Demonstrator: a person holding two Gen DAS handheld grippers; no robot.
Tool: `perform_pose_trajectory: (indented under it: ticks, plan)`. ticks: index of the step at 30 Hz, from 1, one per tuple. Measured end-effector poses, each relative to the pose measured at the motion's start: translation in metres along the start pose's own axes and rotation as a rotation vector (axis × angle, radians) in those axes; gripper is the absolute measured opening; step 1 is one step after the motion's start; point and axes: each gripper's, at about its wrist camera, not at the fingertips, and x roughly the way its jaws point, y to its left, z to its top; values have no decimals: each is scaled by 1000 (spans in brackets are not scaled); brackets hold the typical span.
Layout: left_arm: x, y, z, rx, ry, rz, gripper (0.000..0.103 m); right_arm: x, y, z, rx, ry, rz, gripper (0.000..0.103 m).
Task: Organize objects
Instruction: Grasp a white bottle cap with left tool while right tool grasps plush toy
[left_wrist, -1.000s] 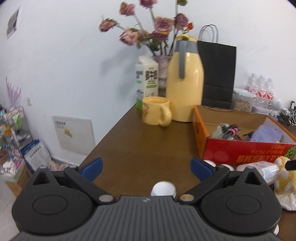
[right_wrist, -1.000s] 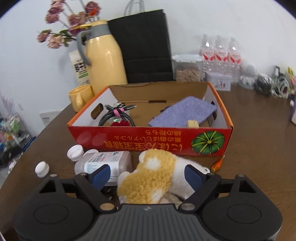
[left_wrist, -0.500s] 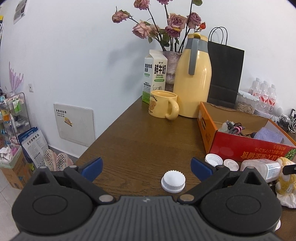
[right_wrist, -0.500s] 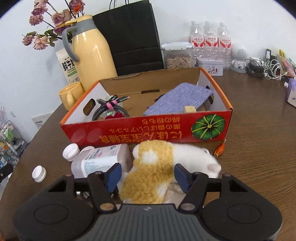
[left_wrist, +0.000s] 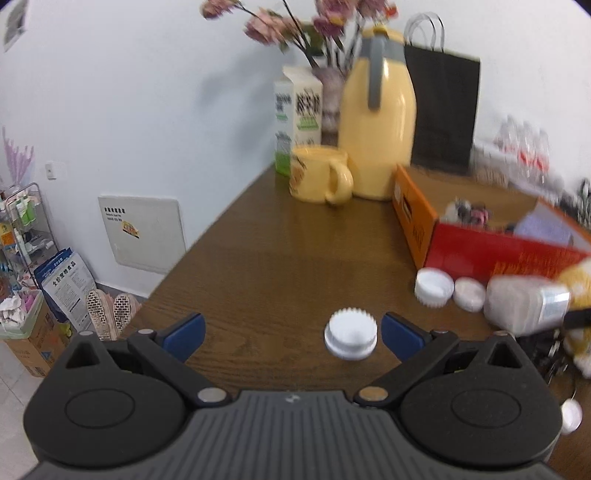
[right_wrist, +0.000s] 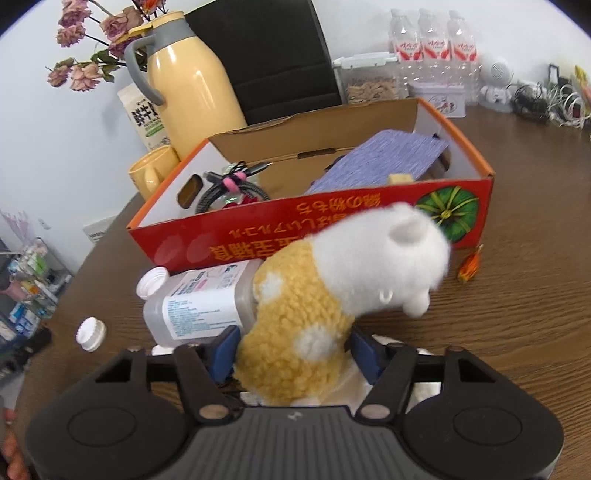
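— Yellow and white fleece fills the lower middle of our right wrist view: the plush toy (right_wrist: 332, 295) sits between the fingers of our right gripper (right_wrist: 291, 350), which have just been closing and now press its yellow body from both sides. We judge it gripped and partly raised, head toward the right of the frame, though we cannot tell whether it has fully left the tabletop (right_wrist: 517, 314).

— And our left gripper (left_wrist: 291, 332)?

— Wide open, holding nothing. A white ribbed cap (left_wrist: 351, 338) lies on the wood between its fingers, close to the right-hand one and untouched.

— How far along are we?

— Partway, we think. The red cardboard box (right_wrist: 332, 229), across the middle of the right view, already holds a coiled cable (right_wrist: 229, 188) and a purple cloth (right_wrist: 384, 158). Outside it remain the toy, a clear bottle (right_wrist: 199, 306) lying on its side at lower left, touching the toy, and the loose white caps. Those probably belong in the box next.
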Motion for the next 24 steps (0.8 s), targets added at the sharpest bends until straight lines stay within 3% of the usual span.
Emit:
perform_pose_trajectory:
  ticks: [12,15,17,18,19,24]
  plan:
    - [39,-23,3,75,86,-43,103,-6,-14,-6,15,-40,66,53]
    - [45,-25,2,63,107,-61,84,-8,-16,-8,10,-59,71,52]
    - [47,-25,1,55,118,-69,64,-10,-18,-8,12,-67,78,52]
    - [46,-25,1,57,111,-65,59,-11,-19,-8,12,-70,82,52]
    - [44,-25,1,56,107,-75,40,-11,-21,-8,15,-74,84,52]
    - [33,-27,3,33,73,-101,41,-16,-25,-8,21,-90,104,52]
